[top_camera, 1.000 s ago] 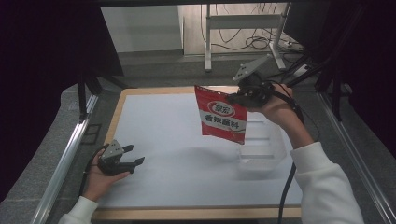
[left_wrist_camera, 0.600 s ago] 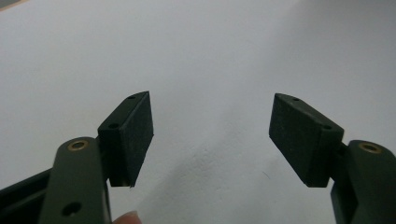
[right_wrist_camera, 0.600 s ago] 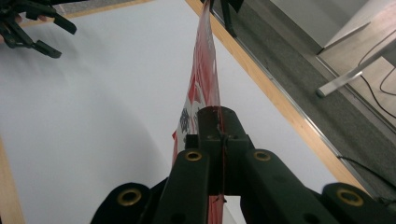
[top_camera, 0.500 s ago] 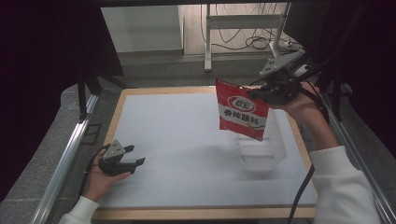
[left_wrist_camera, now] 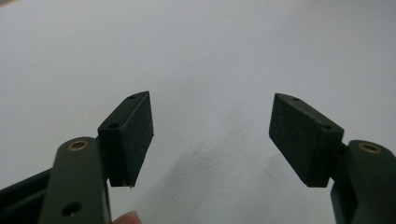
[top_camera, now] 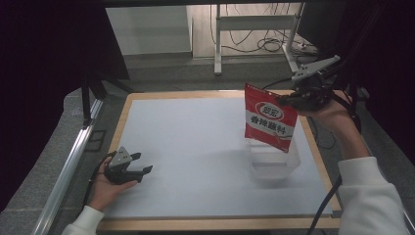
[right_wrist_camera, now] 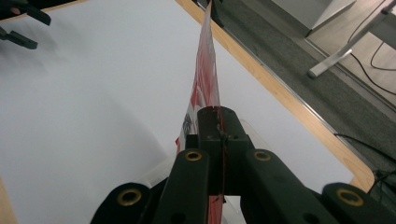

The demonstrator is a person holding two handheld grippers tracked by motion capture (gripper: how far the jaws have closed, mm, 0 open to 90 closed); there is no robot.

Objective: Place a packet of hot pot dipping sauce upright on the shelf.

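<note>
A red seasoning packet [top_camera: 268, 119] with a white label hangs from my right gripper [top_camera: 289, 100], which is shut on its upper right corner. Its lower edge dangles just above a clear plastic container [top_camera: 274, 160] on the right side of the white table [top_camera: 195, 147]. In the right gripper view the packet [right_wrist_camera: 205, 79] appears edge-on, pinched between the jaws of the right gripper [right_wrist_camera: 218, 122]. My left gripper [top_camera: 144, 170] rests low at the table's left front, open, with nothing between its pads [left_wrist_camera: 135, 128].
A wooden border [top_camera: 215, 223] frames the table. A metal rail [top_camera: 73, 156] runs along the left side. Beyond the far edge stand a desk frame's legs and cables [top_camera: 254, 39] on the floor. The other hand's gripper [right_wrist_camera: 18, 23] shows far off in the right gripper view.
My right gripper has carried the packet rightward, from the table's far middle to above the clear container. The left gripper has stayed put and open.
</note>
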